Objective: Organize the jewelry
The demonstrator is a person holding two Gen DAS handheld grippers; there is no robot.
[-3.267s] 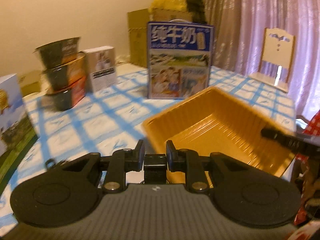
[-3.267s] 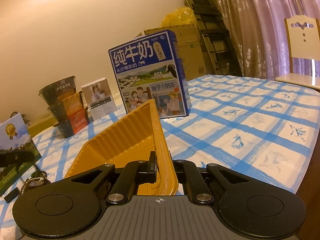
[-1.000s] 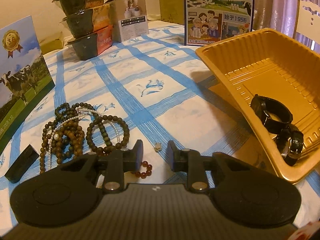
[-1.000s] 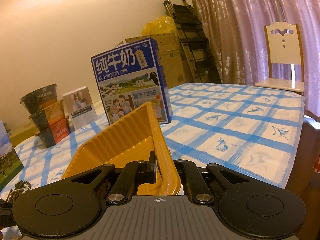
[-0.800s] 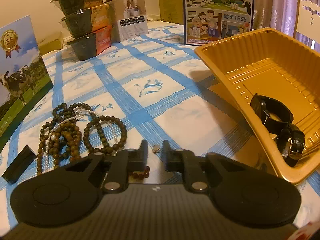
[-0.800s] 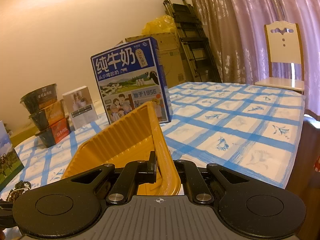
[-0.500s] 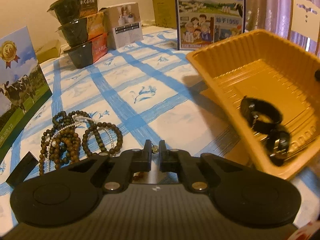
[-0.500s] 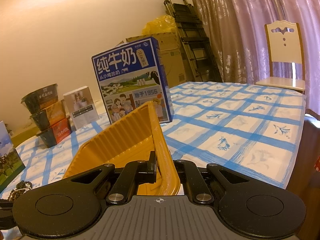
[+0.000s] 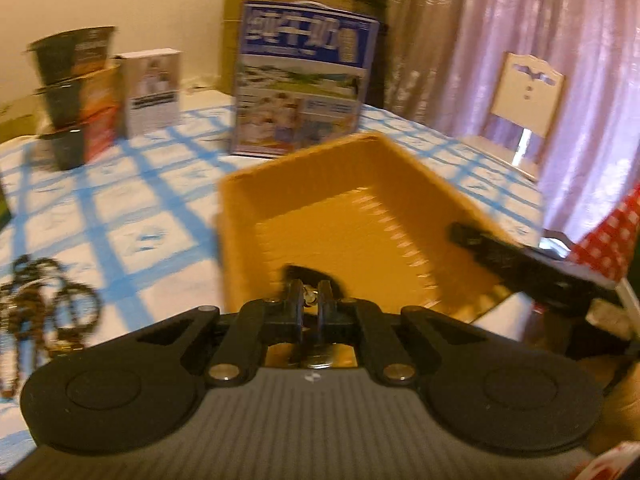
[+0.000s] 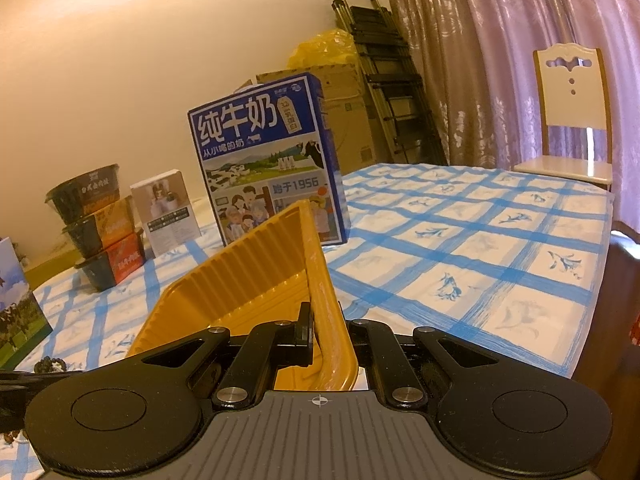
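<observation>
Checked table (image 9: 120, 200): the left hand-held gripper (image 9: 310, 304) pinches a tiny, light, slippery trinket (image 9: 309, 301) above the tray (image 9: 320, 168); the right hand-held gripper (image 10: 326, 334) clamps the tray's thin, flexible rim.

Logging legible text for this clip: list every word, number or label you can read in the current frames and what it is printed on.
"纯牛奶": large white title on the blue milk carton.
"从小喝的奶": smaller line under that title.
"始于1956": banner lower on the same carton.
Stacked noodle bowls: printed labels, too small to read reliably.
White box: fine print, unreadable.
Left wrist view: everything is motion-blurred, nothing legible.
</observation>
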